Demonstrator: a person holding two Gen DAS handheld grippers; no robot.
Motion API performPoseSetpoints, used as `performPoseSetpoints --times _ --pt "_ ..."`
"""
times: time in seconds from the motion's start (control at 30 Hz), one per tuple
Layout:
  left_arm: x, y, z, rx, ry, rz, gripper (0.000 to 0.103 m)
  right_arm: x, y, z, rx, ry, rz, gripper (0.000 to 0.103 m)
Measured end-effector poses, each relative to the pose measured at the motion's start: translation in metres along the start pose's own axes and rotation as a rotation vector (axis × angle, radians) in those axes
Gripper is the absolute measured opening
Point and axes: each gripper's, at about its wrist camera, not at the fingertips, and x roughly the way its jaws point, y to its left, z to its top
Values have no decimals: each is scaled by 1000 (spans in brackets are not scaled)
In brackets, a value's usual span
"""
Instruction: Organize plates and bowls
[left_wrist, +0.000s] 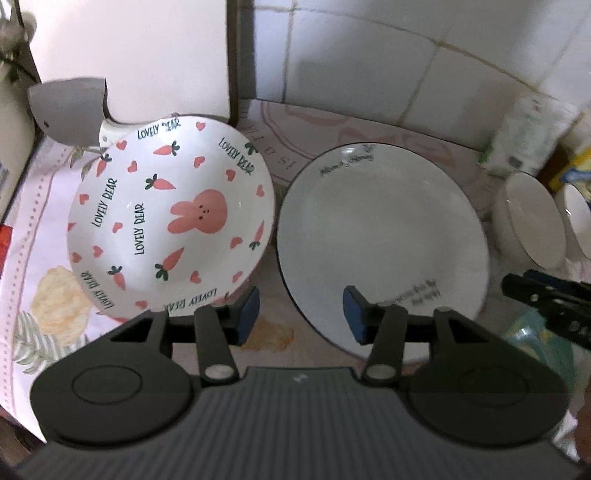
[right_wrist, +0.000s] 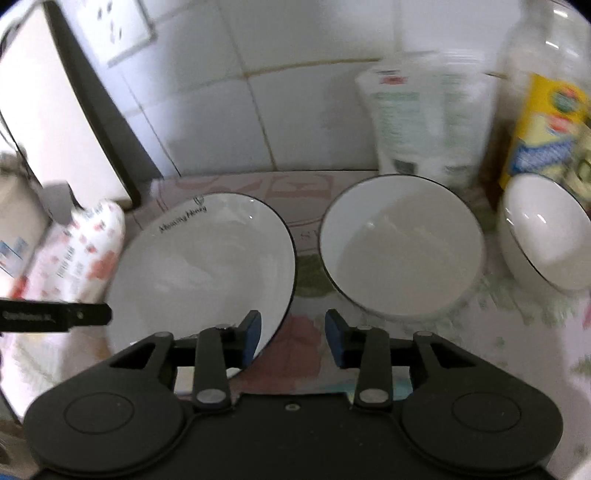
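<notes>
A white plate with pink rabbit and carrot prints lies at the left on the patterned cloth. Beside it lies a plain white plate with a dark rim, also in the right wrist view. Two white bowls stand to the right: a near one and a far one. My left gripper is open and empty, low over the cloth between the two plates. My right gripper is open and empty, between the plain plate and the near bowl.
A tiled wall runs behind. A white plastic pack and a bottle with a yellow label stand at the back right. A white appliance with a dark edge and a grey object stand at the back left.
</notes>
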Motion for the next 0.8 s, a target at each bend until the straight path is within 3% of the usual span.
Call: performPoseSetpoints --times 0.1,0.3,0.4,0.63,0.8 --pt "-14 -7 -4 31 30 -20 56 -35 -5 -12 27 -29 15 53" --pt "-45 -30 -21 121 47 -41 59 -98 -7 -40 73 -87 56 58" --pt "-60 -43 -32 164 43 -32 60 -124 -9 -54 110 -128 45 68" --pt "-91 -73 -58 277 43 -1 64 -166 -23 -96 188 -162 -17 68" --pt "-103 -91 -71 328 44 -35 65 -185 -31 -130 219 -175 -57 68"
